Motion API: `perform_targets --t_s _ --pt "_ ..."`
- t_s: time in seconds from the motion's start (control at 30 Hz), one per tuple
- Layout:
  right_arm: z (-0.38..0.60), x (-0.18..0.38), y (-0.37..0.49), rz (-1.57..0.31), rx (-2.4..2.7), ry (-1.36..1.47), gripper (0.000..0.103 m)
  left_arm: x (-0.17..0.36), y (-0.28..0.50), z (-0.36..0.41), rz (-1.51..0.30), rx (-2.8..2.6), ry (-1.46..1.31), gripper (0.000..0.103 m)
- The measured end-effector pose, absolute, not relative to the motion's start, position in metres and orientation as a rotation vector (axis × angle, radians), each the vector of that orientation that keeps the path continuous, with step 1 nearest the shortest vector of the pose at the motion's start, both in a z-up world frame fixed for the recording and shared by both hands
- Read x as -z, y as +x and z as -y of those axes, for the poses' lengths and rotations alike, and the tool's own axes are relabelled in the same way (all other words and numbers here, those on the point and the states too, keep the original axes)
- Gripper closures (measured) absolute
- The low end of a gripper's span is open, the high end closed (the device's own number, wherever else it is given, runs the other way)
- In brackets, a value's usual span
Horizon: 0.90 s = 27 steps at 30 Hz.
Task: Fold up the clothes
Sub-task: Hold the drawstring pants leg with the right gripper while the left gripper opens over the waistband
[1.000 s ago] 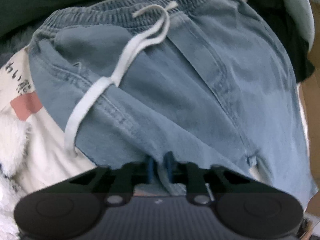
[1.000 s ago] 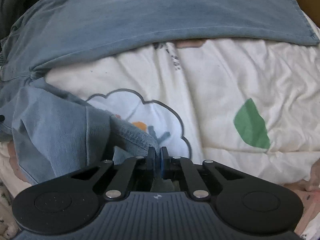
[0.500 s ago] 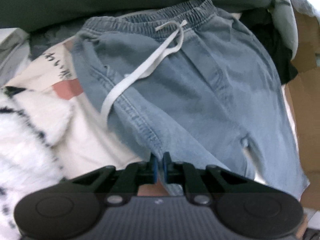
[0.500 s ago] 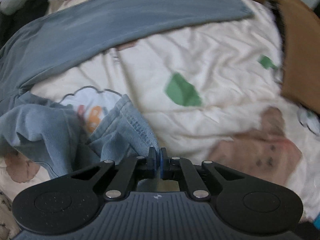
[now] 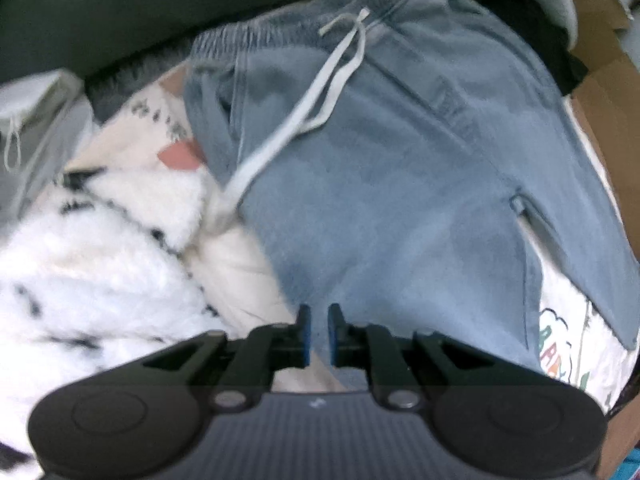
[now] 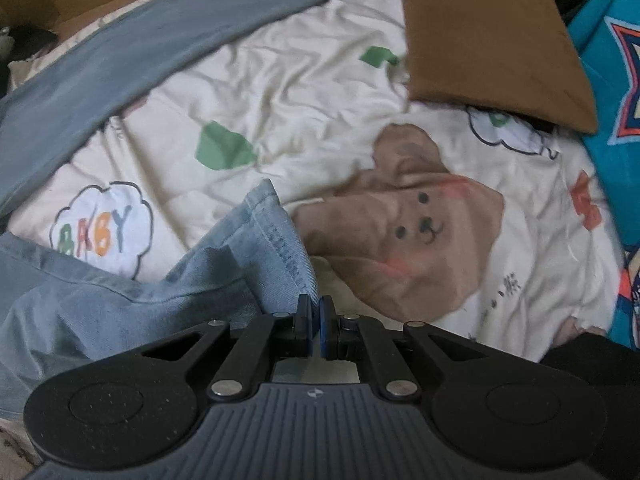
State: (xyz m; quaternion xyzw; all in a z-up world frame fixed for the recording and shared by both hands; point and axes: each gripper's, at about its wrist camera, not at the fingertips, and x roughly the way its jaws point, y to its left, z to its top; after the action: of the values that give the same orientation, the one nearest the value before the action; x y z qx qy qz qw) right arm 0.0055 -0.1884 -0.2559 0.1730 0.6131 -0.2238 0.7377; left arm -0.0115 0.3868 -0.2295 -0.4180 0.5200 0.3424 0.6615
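Note:
Light blue drawstring jeans (image 5: 384,168) lie waistband away from me on the cream printed quilt (image 5: 240,264), with a white cord (image 5: 320,100) trailing across the front. My left gripper (image 5: 319,334) points down at their near edge. A fold of denim sits between its pads, and its jaws are opening slightly. In the right wrist view my right gripper (image 6: 314,326) is shut on the stitched hem of one jeans leg (image 6: 276,240), which rises bunched from the left. The other leg (image 6: 132,48) stretches flat across the top left.
A white fluffy blanket with black marks (image 5: 92,264) lies left of the jeans, with dark green fabric (image 5: 120,4) behind. Brown cardboard (image 6: 488,40) and a teal patterned cloth (image 6: 608,92) border the quilt (image 6: 320,112) on the right. A bear print (image 6: 404,224) lies ahead.
Both grippers rose and swung sideways while holding denim. The left view now shows the whole waistband and more of the fluffy blanket. The right gripper carried the hem rightward over the bear print.

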Motion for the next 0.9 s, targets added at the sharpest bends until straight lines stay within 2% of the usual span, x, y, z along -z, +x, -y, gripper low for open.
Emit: perform_targets --t_s 0.07,0.2,0.37,0.43,0.53,0.67,0.7,0.77,0.9 --pt "0.188 0.260 0.004 -1.361 0.500 0.374 0.101 0.216 -0.012 -0.393 -1.151 -0.757 -0.912 0.090" --pt "0.187 0.269 0.001 -1.392 0.517 0.361 0.101 0.207 -0.012 -0.417 -1.141 -0.787 -0.836 0.075" --pt "0.188 0.274 -0.002 -1.407 0.527 0.366 0.101 0.221 -0.015 -0.443 -1.172 -0.797 -0.804 0.067" --pt "0.188 0.274 -0.003 -1.404 0.524 0.371 0.101 0.230 -0.011 -0.448 -1.201 -0.790 -0.773 0.058" --pt "0.187 0.274 -0.003 -1.406 0.517 0.359 0.101 0.247 -0.006 -0.450 -1.226 -0.774 -0.732 0.050" --pt "0.185 0.275 -0.001 -1.409 0.511 0.334 0.101 0.273 0.003 -0.450 -1.274 -0.749 -0.670 0.051" --pt "0.184 0.275 0.000 -1.409 0.509 0.328 0.101 0.278 0.004 -0.450 -1.284 -0.744 -0.661 0.055" --pt "0.183 0.276 0.002 -1.411 0.503 0.315 0.101 0.288 0.005 -0.449 -1.300 -0.733 -0.665 0.072" --pt "0.185 0.274 0.004 -1.407 0.509 0.319 0.101 0.286 0.008 -0.446 -1.323 -0.730 -0.650 0.077"
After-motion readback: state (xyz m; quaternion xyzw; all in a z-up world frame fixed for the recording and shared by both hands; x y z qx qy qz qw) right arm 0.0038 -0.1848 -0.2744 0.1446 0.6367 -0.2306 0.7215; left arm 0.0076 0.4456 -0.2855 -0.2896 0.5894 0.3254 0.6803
